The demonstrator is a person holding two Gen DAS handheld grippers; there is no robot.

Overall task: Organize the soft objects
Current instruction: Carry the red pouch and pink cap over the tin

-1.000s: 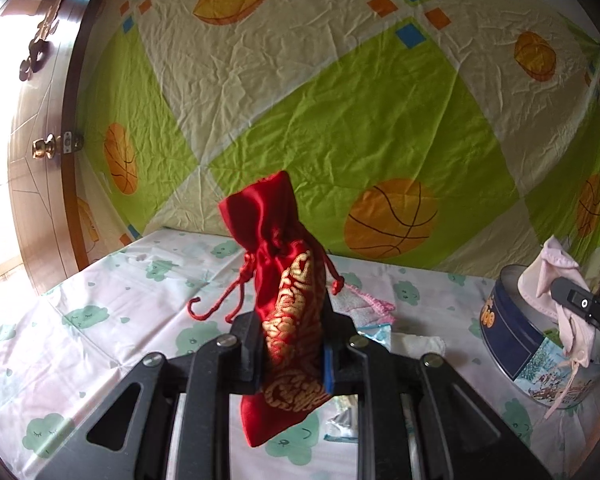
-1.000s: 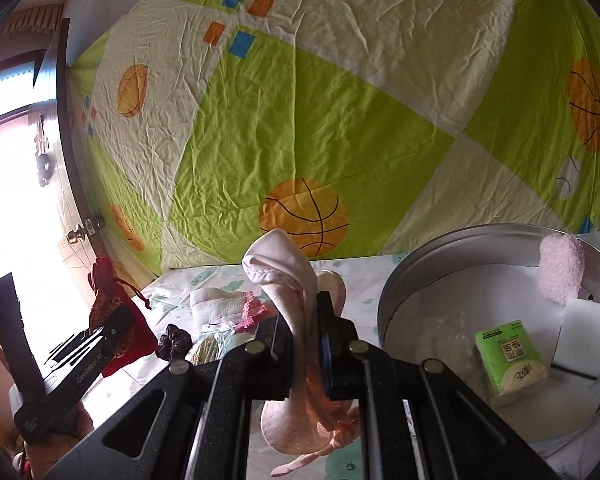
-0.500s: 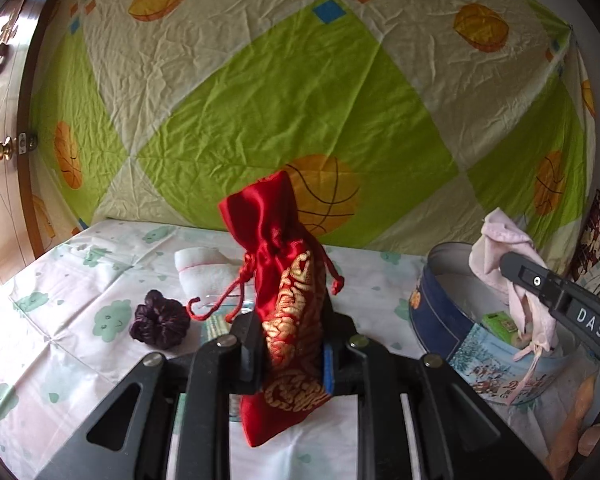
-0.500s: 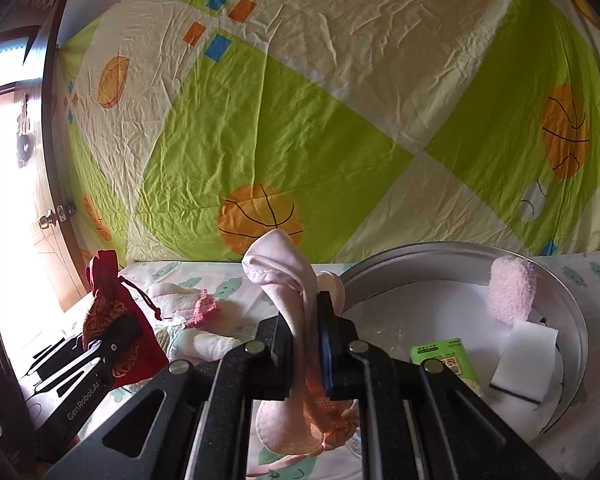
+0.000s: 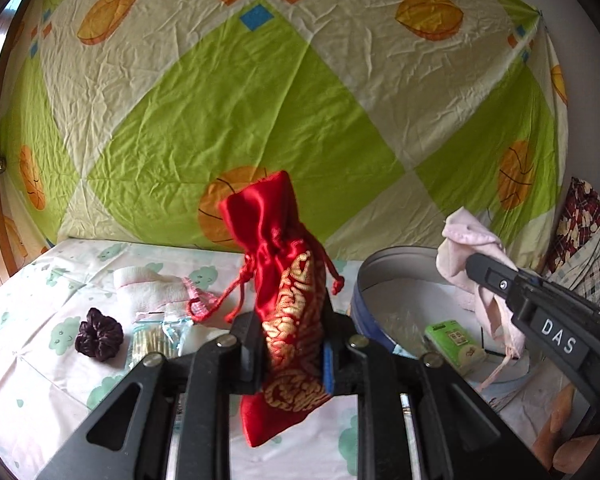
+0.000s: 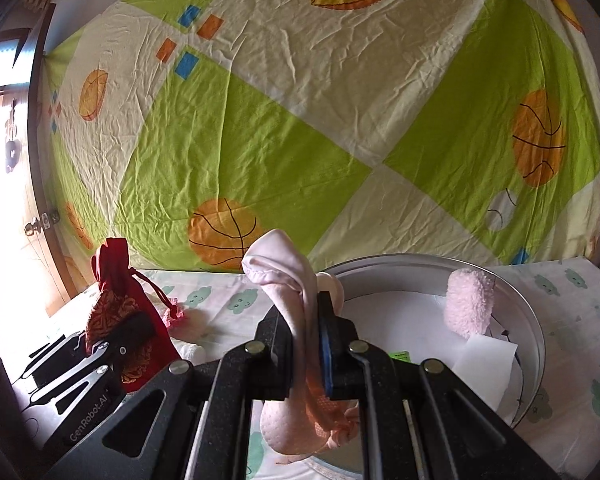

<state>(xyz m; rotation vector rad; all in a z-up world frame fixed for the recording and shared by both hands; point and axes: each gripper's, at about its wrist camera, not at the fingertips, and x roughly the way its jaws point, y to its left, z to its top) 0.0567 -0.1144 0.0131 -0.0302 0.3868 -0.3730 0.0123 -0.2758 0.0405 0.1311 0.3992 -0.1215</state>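
My left gripper (image 5: 290, 354) is shut on a red satin drawstring pouch (image 5: 288, 280) with gold embroidery, held upright above the bed. In the right wrist view the same pouch (image 6: 116, 304) and left gripper (image 6: 130, 330) show at the left. My right gripper (image 6: 306, 350) is shut on a pale pink sock (image 6: 292, 300), held just in front of the round metal tin (image 6: 536, 344). From the left wrist view the sock (image 5: 466, 256) hangs over the tin (image 5: 364, 280), pinched by the right gripper (image 5: 480, 270).
Inside the tin lie a fluffy pink sock (image 6: 470, 302), a white card (image 6: 486, 364) and a green tissue pack (image 5: 454, 344). On the bed sheet (image 5: 40, 320) lie a dark purple scrunchie (image 5: 99, 334), a white-and-pink cloth (image 5: 152, 290) and a clear packet (image 5: 156, 336). Patterned fabric covers the wall behind.
Both grippers have moved right with their loads. The tin now lies closer to the left gripper, and the right gripper's sock hangs nearer the tin. Neither grip has altered.
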